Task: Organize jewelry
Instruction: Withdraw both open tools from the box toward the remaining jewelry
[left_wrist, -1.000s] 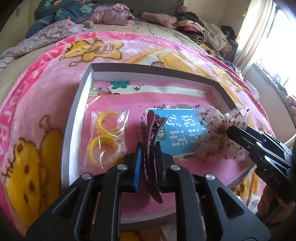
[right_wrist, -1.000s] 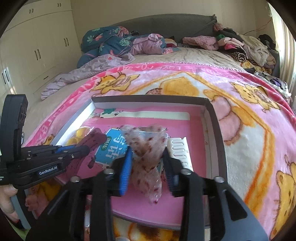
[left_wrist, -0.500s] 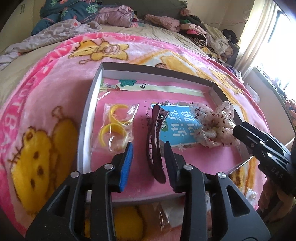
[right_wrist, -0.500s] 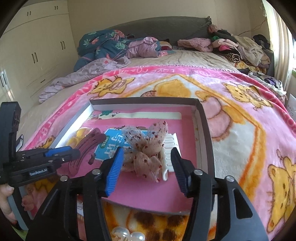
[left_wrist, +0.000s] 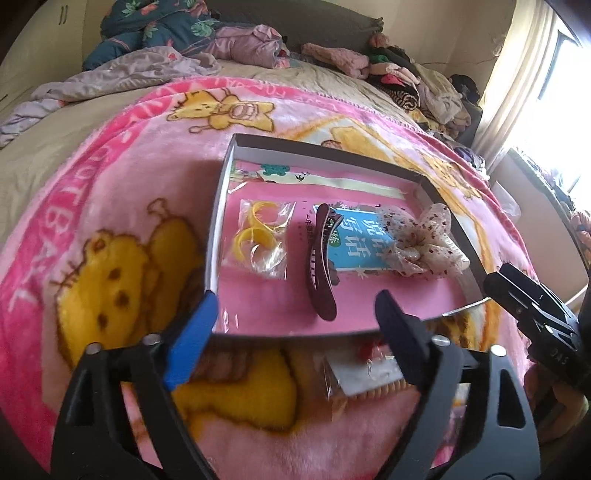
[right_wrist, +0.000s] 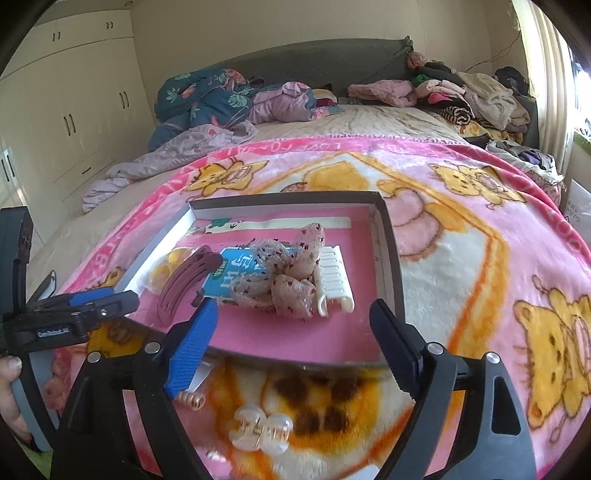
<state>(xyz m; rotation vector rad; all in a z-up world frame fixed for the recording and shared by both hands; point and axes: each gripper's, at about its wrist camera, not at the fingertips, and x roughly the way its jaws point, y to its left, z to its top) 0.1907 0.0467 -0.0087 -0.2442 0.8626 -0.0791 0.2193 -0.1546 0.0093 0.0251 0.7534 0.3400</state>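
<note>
A shallow grey-rimmed tray (left_wrist: 218, 221) with a pink floor lies on the blanket. In it, left to right, are a bag of yellow rings (left_wrist: 258, 240), a brown hair clip (left_wrist: 321, 266), a spotted fabric scrunchie (left_wrist: 421, 240) and a white comb clip (right_wrist: 332, 280). My left gripper (left_wrist: 297, 301) hangs over the tray's near edge with its jaws opening. No pad touches the brown clip, which lies free just ahead. My right gripper (right_wrist: 293, 308) is opening too, clear of the scrunchie (right_wrist: 284, 269) beyond its tips.
A blue printed card (left_wrist: 351, 240) lies under the scrunchie. On the blanket in front of the tray are a clear claw clip (right_wrist: 262, 432), an orange spiral tie (right_wrist: 190, 400) and a plastic packet (left_wrist: 365, 376). Clothes are piled at the bed's far end.
Both grippers went from shut to wide apart, letting the brown clip and the scrunchie drop onto the tray floor. Both pulled back toward the tray's near edge.
</note>
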